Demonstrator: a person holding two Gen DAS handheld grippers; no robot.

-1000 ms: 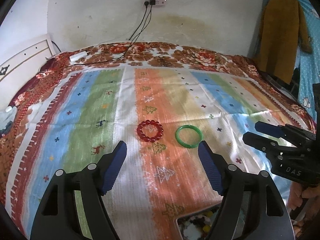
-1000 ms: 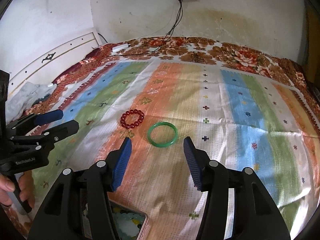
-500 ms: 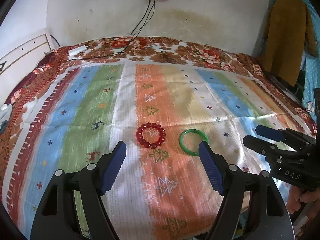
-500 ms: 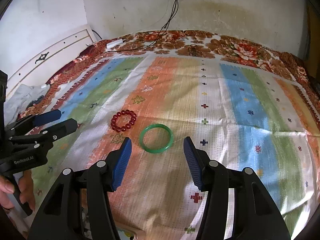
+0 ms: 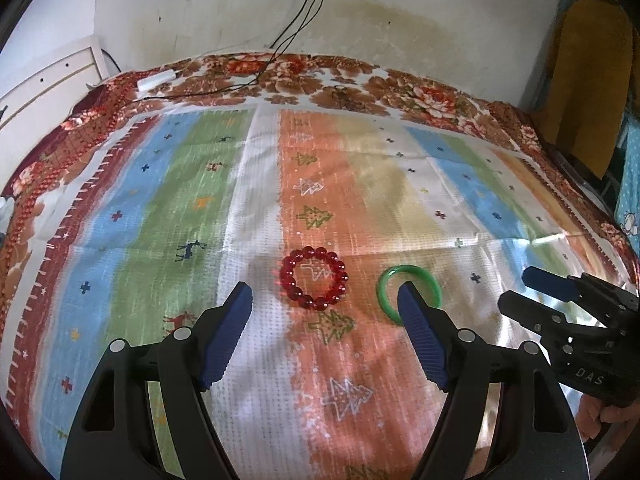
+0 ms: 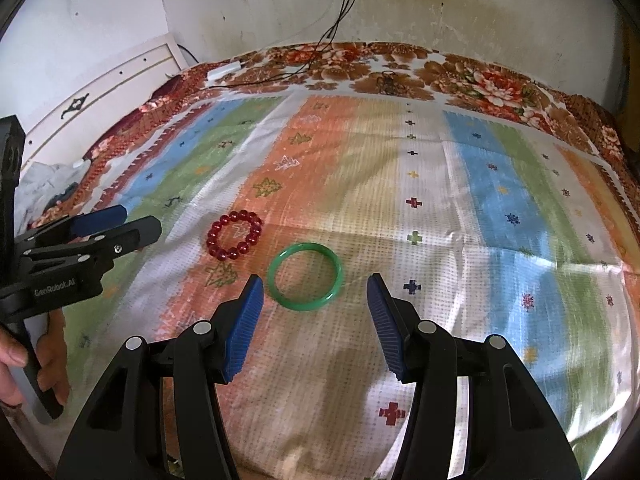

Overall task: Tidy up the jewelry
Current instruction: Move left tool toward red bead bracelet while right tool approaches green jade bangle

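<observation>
A red bead bracelet (image 5: pixel 314 278) lies flat on the striped bedspread (image 5: pixel 200 200), with a green bangle (image 5: pixel 412 276) just to its right. My left gripper (image 5: pixel 324 300) hovers open above and in front of the red bracelet, nothing between its blue pads. From the right wrist view the green bangle (image 6: pixel 305 276) lies just ahead of my right gripper (image 6: pixel 316 292), which is open and empty; the red bracelet (image 6: pixel 235 235) sits to its left. Each gripper shows in the other's view: the right gripper (image 5: pixel 528 290) at the right, the left gripper (image 6: pixel 138 226) at the left.
A white charger block (image 5: pixel 156 79) and black cables (image 5: pixel 288 32) lie at the bed's far edge under a wall socket. A white headboard (image 6: pixel 100 96) stands on the left. Hanging clothes (image 5: pixel 588 80) are at the right. A person's hand (image 6: pixel 12 360) grips the left gripper's handle.
Both grippers have moved forward and lower toward the bracelets, which now look larger and nearer. The box of jewelry seen at the bottom edge earlier has dropped out of view. Jaw openings are unchanged.
</observation>
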